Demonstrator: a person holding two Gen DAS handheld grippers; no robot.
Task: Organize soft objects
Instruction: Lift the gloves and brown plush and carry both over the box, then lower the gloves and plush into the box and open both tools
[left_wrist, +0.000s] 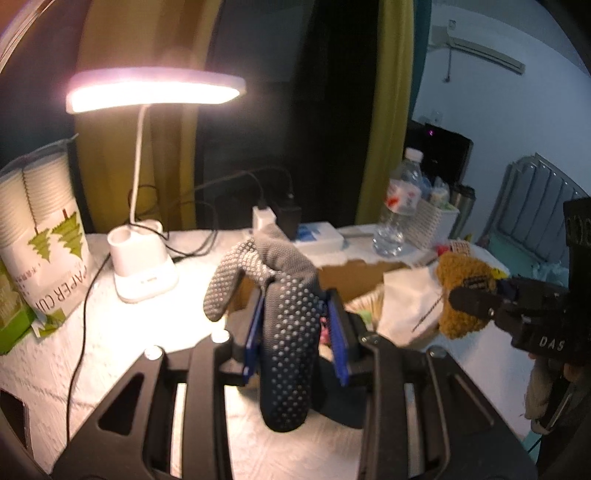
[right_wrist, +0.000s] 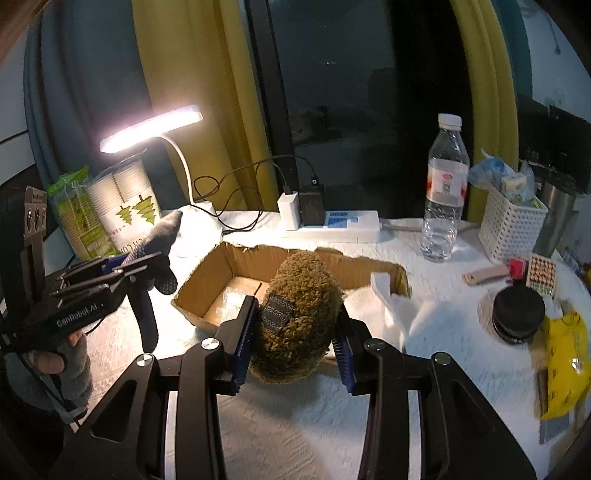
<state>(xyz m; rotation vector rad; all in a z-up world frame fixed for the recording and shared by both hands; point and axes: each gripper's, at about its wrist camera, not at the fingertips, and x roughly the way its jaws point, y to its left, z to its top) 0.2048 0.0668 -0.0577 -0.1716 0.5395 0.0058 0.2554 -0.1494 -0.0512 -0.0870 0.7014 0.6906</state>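
We hold the left hand-held gripper (left_wrist: 297, 328) level, both blue pads pressed onto something soft. Our right hand-held gripper (right_wrist: 295, 328) sits alongside, likewise clamped, fingers (right_wrist: 242, 339) pointing forward.

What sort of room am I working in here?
Likely a bedroom or dorm desk at night: a lit desk lamp, a power strip with chargers by a dark curtained window, and what looks like a bed frame.

Both the left gripper (left_wrist: 297, 332) and the right gripper (right_wrist: 293, 332) are matte black with blue ribbed finger pads (right_wrist: 243, 345), silver screws and white lettering, each gripped by a bare-skinned, grey-sleeved hand (right_wrist: 55, 360).
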